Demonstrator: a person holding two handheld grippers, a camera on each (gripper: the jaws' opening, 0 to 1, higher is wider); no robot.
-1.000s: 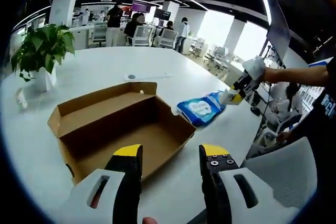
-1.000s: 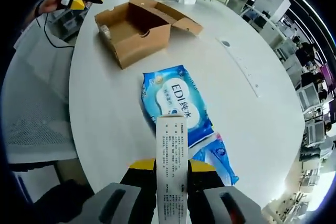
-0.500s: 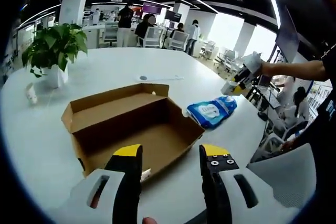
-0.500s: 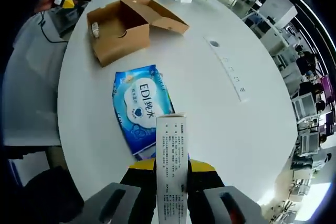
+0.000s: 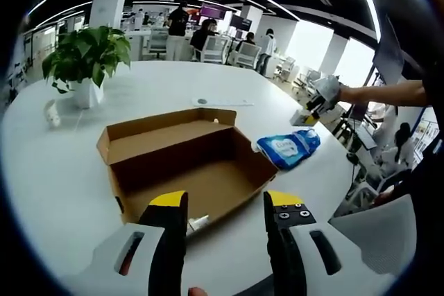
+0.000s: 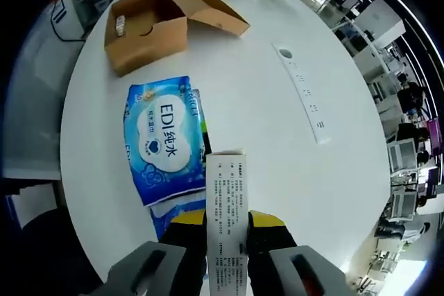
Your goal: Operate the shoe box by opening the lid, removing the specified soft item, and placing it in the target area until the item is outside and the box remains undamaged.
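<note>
Right gripper [image 6: 227, 223] pinches white carton [image 6: 227, 202] above bench [image 6: 277, 143] edge; blue wipes pack [image 6: 163, 140] below. Left gripper [image 5: 223, 206] spread, empty, before open shoe box [image 5: 184, 164]. Potted plant [image 5: 87, 57] beyond.

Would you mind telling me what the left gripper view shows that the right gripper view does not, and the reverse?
Left gripper view: its own open jaws, the left gripper, the box floor, and the right gripper from outside.

Right gripper view: the right gripper shut on a narrow white carton, the print on the wipes pack, and a small item in the box.

Both: the open box, wipes pack, plant and white table.
</note>
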